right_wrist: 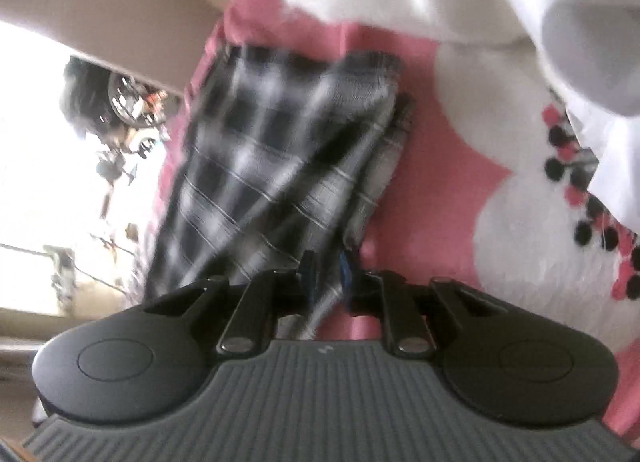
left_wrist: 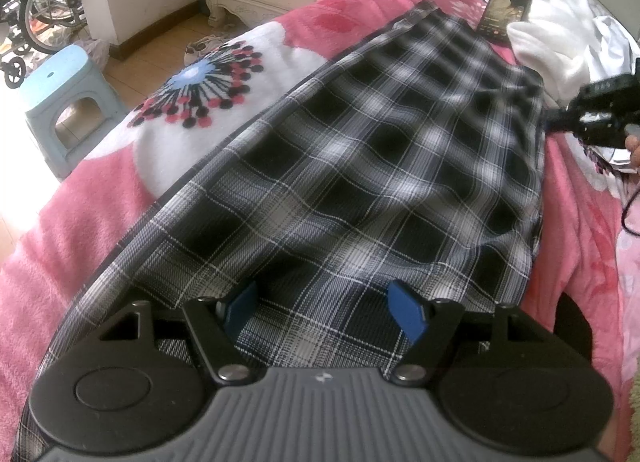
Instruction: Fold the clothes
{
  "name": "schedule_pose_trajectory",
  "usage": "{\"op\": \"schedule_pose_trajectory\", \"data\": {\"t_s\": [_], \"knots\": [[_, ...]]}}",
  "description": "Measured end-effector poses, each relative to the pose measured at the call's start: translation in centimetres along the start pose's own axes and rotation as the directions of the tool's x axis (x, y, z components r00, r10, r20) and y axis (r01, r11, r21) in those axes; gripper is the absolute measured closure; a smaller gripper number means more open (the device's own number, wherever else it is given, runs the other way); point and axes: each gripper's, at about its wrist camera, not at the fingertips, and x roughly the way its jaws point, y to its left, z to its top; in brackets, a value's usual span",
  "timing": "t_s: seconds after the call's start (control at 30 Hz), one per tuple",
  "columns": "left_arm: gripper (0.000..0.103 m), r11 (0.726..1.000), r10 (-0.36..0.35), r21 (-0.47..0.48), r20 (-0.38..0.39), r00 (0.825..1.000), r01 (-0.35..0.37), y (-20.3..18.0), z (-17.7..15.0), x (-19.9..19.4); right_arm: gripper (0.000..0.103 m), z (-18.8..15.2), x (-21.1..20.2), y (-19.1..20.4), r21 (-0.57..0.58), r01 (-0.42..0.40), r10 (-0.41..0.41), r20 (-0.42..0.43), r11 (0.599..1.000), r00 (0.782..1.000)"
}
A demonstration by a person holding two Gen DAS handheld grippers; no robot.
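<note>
Left gripper (left_wrist: 324,314) hung wide open over the plaid skirt (left_wrist: 380,150), grabbing nothing. Right gripper (right_wrist: 326,274) was pinching the skirt's edge. Only the left view caught the phone (left_wrist: 505,9).

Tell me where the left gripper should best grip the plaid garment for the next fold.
Probably the plaid garment's near hem, right under the open left gripper, coming down from above: the cloth lies flat on the pink blanket, so a layered edge is the only graspable part. The right gripper already pinches another edge.
</note>
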Motion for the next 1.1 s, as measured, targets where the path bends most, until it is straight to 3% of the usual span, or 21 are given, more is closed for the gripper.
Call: {"op": "schedule_pose_trajectory", "data": {"t_s": [0.2, 0.57, 0.8, 0.9, 1.1], "knots": [[0.029, 1.0, 0.0, 0.001, -0.001, 1.0, 0.0, -0.1, 0.0, 0.0, 0.088, 0.1, -0.3, 0.9, 0.049, -0.069, 0.068, 0.021, 0.996, 0.997], [0.029, 1.0, 0.002, 0.004, 0.0, 1.0, -0.002, -0.2, -0.1, 0.0, 0.083, -0.9, 1.1, -0.4, 0.139, -0.013, 0.018, -0.031, 0.99, 0.999], [0.028, 1.0, 0.004, 0.007, 0.0, 1.0, -0.004, -0.3, 0.0, 0.0, 0.083, -1.2, 1.3, 0.0, 0.1, -0.015, 0.016, -0.007, 0.995, 1.0], [0.028, 1.0, 0.003, 0.008, 0.0, 1.0, -0.003, -0.2, 0.0, 0.0, 0.098, -1.3, 1.0, 0.4, 0.051, -0.013, 0.013, 0.019, 0.999, 1.0], [0.028, 1.0, 0.001, 0.007, 0.0, 1.0, -0.001, -0.2, 0.0, 0.0, 0.103, -1.6, -0.1, 1.2, -0.03, 0.04, -0.038, 0.072, 0.999, 0.997]]}}
